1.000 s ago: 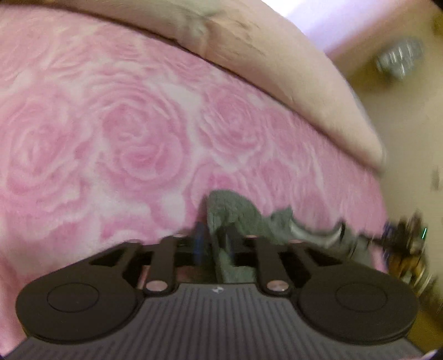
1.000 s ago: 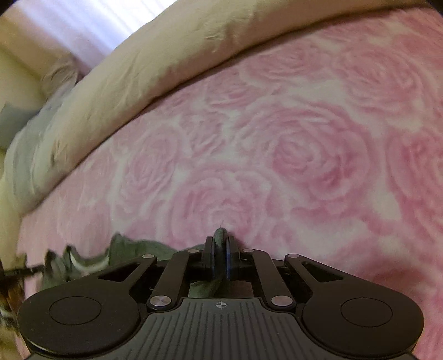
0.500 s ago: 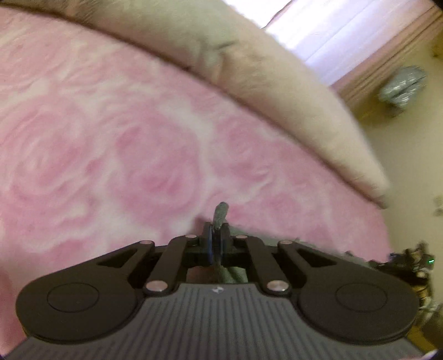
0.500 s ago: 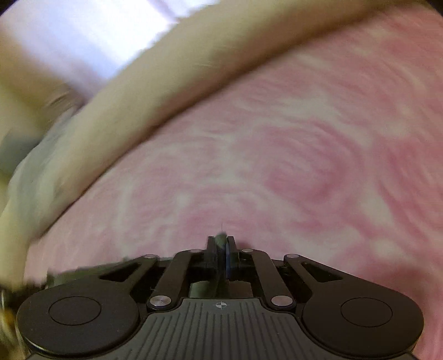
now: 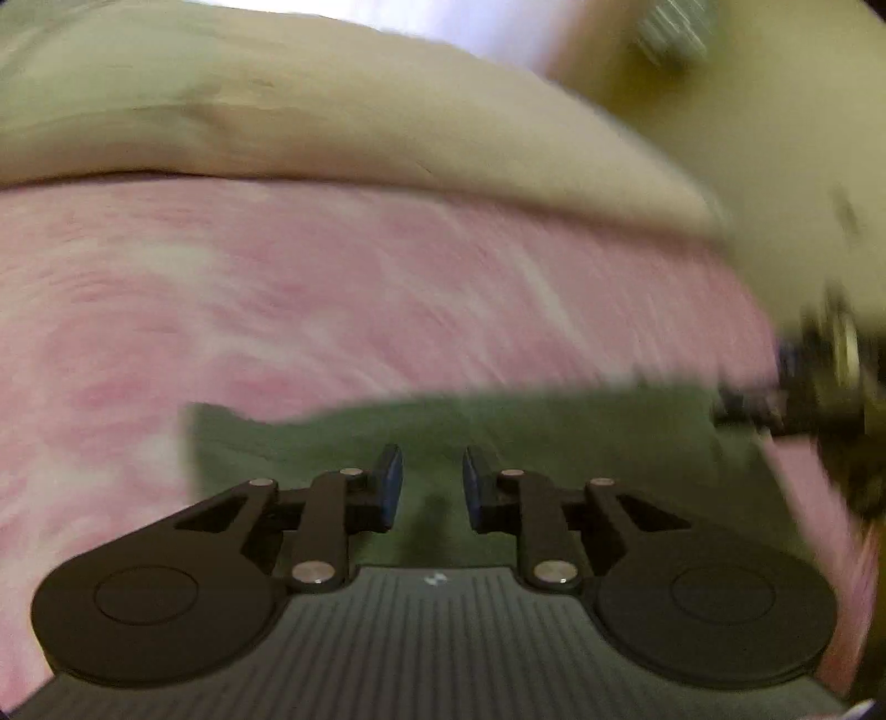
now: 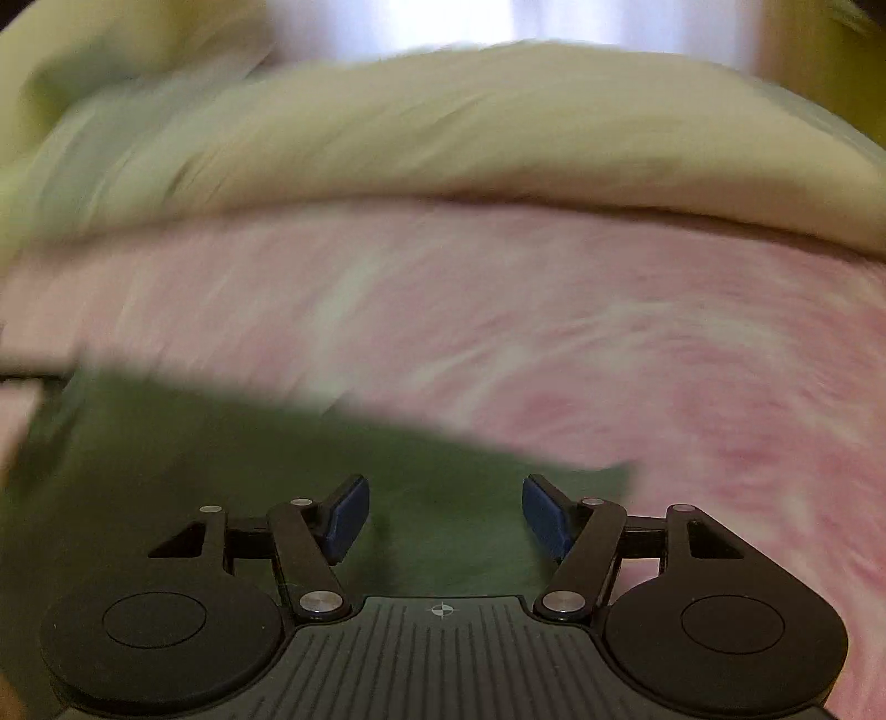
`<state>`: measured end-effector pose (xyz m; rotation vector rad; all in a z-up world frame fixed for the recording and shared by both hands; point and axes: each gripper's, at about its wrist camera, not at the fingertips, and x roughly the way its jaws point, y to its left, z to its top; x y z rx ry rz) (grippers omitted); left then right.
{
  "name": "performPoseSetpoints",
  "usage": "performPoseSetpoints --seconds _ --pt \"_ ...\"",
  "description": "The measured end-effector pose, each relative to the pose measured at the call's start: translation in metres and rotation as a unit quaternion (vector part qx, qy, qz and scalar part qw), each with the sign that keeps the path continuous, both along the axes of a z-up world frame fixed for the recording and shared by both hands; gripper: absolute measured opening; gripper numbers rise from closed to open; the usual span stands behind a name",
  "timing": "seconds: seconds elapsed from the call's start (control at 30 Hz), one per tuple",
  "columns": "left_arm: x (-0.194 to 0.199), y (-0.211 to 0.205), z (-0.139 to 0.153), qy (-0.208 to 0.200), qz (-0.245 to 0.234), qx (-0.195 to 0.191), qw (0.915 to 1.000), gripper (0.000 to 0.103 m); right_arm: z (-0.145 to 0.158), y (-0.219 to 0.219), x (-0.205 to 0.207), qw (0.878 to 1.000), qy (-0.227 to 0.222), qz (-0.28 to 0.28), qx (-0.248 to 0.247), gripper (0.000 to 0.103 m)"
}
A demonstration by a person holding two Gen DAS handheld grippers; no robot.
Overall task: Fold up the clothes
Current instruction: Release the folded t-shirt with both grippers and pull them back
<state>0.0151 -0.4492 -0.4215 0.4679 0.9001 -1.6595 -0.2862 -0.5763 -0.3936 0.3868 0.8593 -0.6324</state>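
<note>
Left gripper (image 5: 426,487): jaws apart, blue pads (image 5: 392,487) bare, nothing between them. Right gripper (image 6: 443,515): jaws spread wider, also holding nothing.

Green garment (image 5: 498,437) lies flat on the pink rose-pattern blanket (image 5: 332,288), directly under and just ahead of both grippers. In the left wrist view its far edge runs across the frame just beyond the fingertips, with a corner left of the left finger. In the right wrist view the garment (image 6: 249,443) fills the lower left, and its far edge slopes down to a corner just right of the right finger. Cannot tell whether the pads touch the cloth or hang just above it.

No readable writing. Only a small pale mark on each gripper body, a crosshair in the right wrist view.

Beyond the blanket, a cream duvet (image 5: 332,127) is bunched along the far side in both views; heavy motion blur throughout.

Left wrist view only: a dark blurred object (image 5: 819,376) at the right edge, by the garment's right end; cannot identify it. Right wrist view only: bright window light (image 6: 443,22) at the top.
</note>
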Motion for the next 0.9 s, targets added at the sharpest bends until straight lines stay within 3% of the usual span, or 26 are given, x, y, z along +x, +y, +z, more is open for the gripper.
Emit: performPoseSetpoints --seconds 0.1,0.2,0.27,0.33,0.47,0.57,0.67,0.77,0.8,0.83,0.9 --pt "-0.011 -0.016 -0.019 -0.039 0.0 -0.02 0.9991 0.014 -0.02 -0.009 0.003 0.999 -0.008 -0.012 -0.042 0.065" --pt "0.001 -0.022 -0.014 -0.038 0.089 -0.04 0.9945 0.015 -0.029 -0.032 -0.005 0.995 -0.028 -0.078 -0.051 0.065" --pt "0.005 -0.014 -0.004 -0.039 0.149 -0.053 0.9867 0.019 -0.017 -0.033 -0.015 0.991 -0.031 -0.12 -0.051 0.064" --pt "0.003 0.008 0.011 -0.027 0.165 -0.056 0.9843 0.018 -0.003 -0.022 -0.023 0.988 -0.027 -0.139 -0.059 0.064" --pt "-0.034 0.082 0.026 -0.039 0.123 -0.043 0.9908 0.018 0.013 0.05 -0.04 0.995 0.0 -0.079 -0.068 0.064" --pt "-0.063 0.14 0.024 -0.055 0.086 -0.031 0.9943 0.019 -0.001 0.118 -0.048 0.998 0.01 -0.015 -0.06 0.064" --pt "-0.078 0.195 0.001 -0.11 0.076 -0.026 0.9906 0.021 -0.027 0.172 -0.064 0.995 0.037 0.018 -0.086 0.064" --pt "-0.075 0.232 -0.005 -0.117 0.09 -0.062 0.9871 0.017 -0.038 0.187 -0.104 0.994 0.017 -0.013 -0.105 0.065" --pt "-0.077 0.235 -0.005 -0.119 0.094 -0.063 0.9864 0.005 -0.036 0.186 -0.118 0.994 0.011 -0.036 -0.101 0.065" --pt "-0.08 0.237 -0.005 -0.121 0.097 -0.064 0.9858 0.002 -0.033 0.182 -0.129 0.993 0.01 -0.064 -0.096 0.065" --pt "-0.085 0.243 -0.005 -0.126 0.104 -0.065 0.9843 0.003 -0.025 0.189 -0.138 0.99 -0.009 -0.088 -0.106 0.064"
